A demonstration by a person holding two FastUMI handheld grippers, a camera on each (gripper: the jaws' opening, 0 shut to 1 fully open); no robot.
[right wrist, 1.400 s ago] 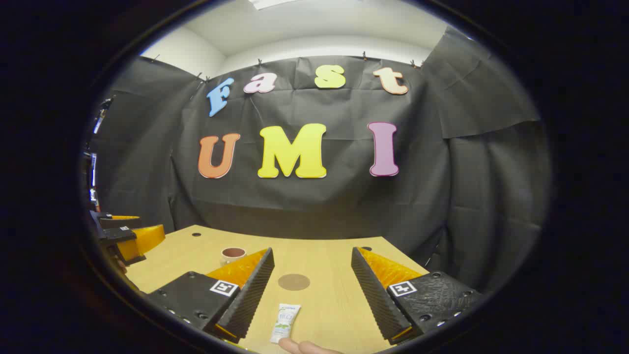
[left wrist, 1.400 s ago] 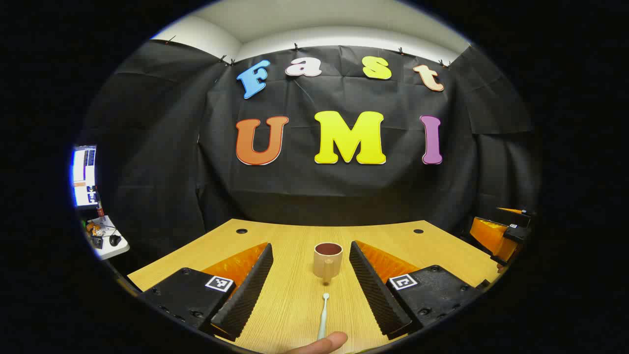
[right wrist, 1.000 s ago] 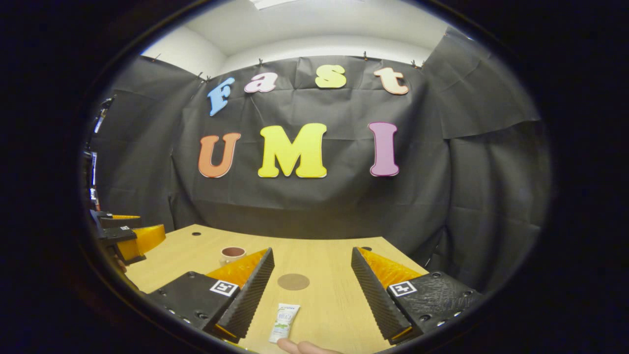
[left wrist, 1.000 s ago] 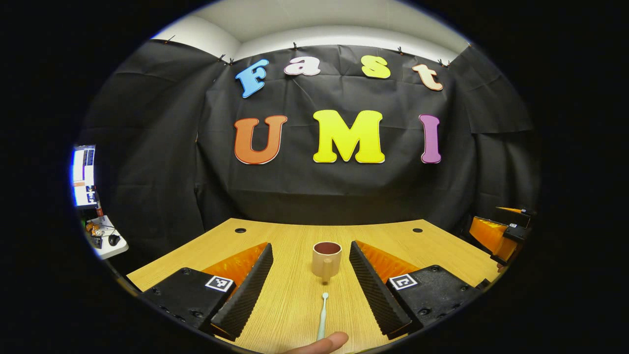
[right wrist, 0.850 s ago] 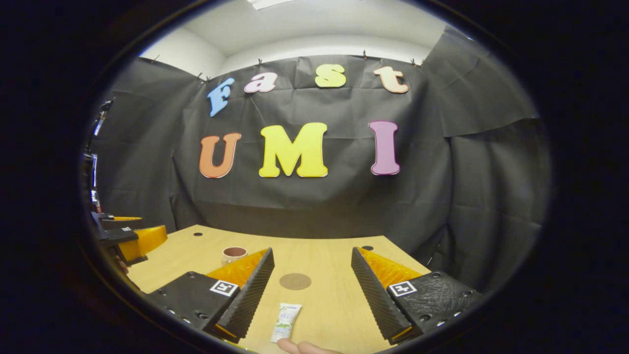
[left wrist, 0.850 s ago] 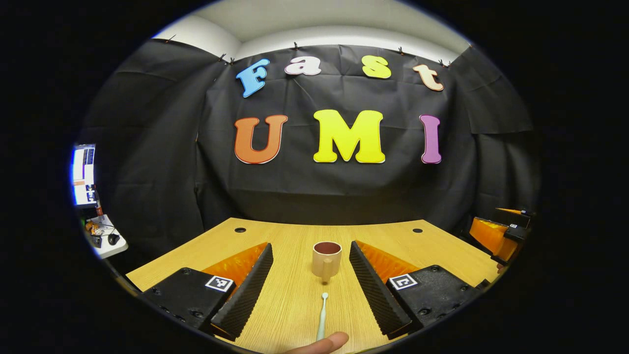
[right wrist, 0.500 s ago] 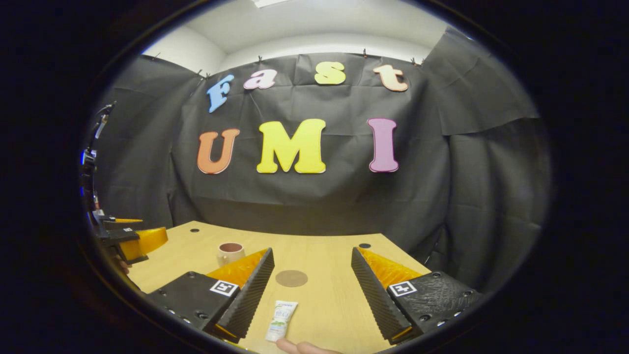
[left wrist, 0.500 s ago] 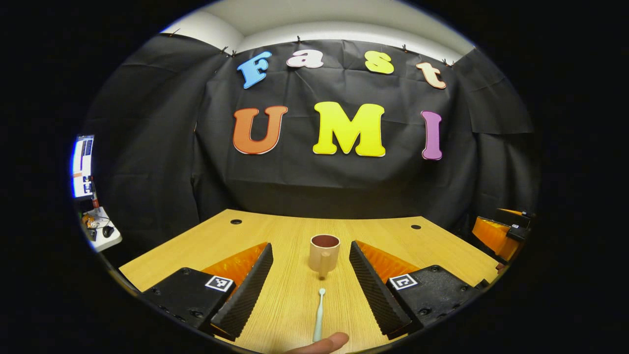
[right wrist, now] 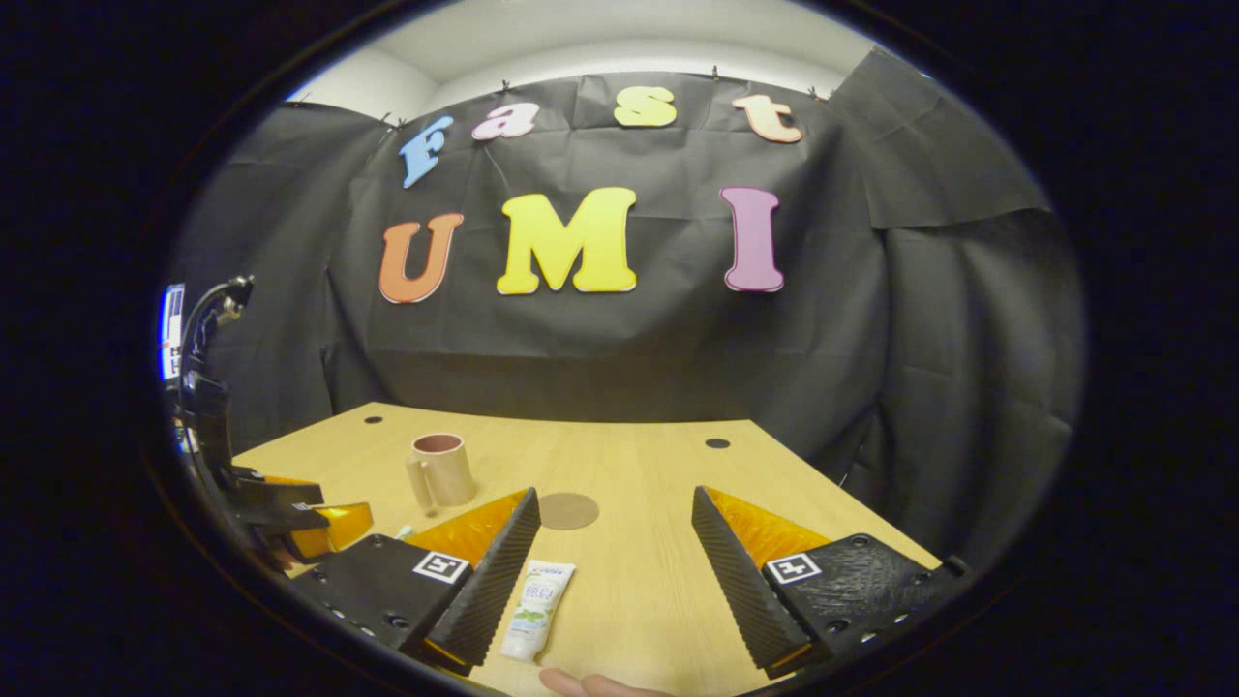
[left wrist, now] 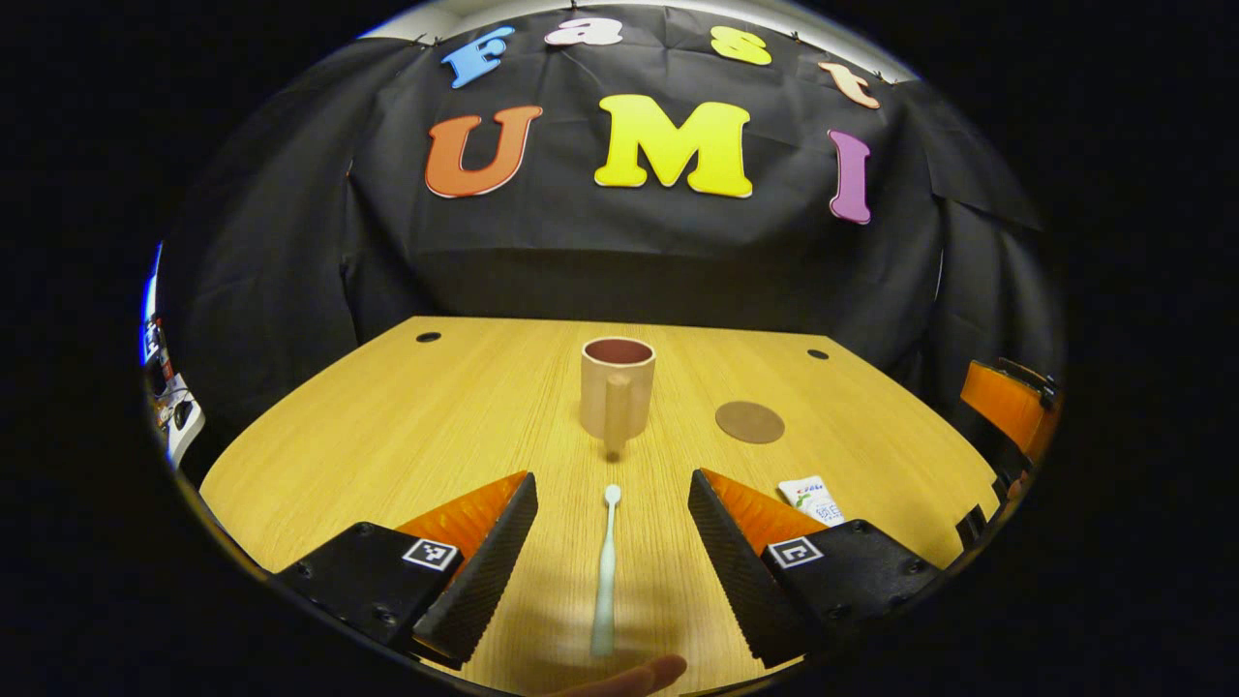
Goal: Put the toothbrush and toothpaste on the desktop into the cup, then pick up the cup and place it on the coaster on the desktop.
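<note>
A pale green toothbrush [left wrist: 605, 566] lies on the wooden desk [left wrist: 407, 426], head toward a beige cup [left wrist: 617, 389] with a dark red inside and its handle facing me. My left gripper [left wrist: 612, 542] hangs open over the toothbrush, one finger on each side, touching nothing. A brown round coaster [left wrist: 749, 422] sits right of the cup. In the right gripper view, a white toothpaste tube [right wrist: 535, 608] lies beside the left finger of my open right gripper [right wrist: 612, 557]. The cup [right wrist: 440, 470] and coaster [right wrist: 568, 510] stand farther off, and the left gripper [right wrist: 300, 518] is at the left edge.
The toothpaste tube [left wrist: 811, 496] peeks out behind my left gripper's right finger. The right gripper's orange side [left wrist: 1007, 407] shows at the desk's right edge. Cable holes [left wrist: 428, 337] mark the desk's far corners. A fingertip [left wrist: 629, 676] shows at the bottom edge.
Both grippers have risen and tilted down, the left one more, so more desktop shows. The toothbrush now lies between the left fingers; the coaster and tube have come into the left gripper view.
</note>
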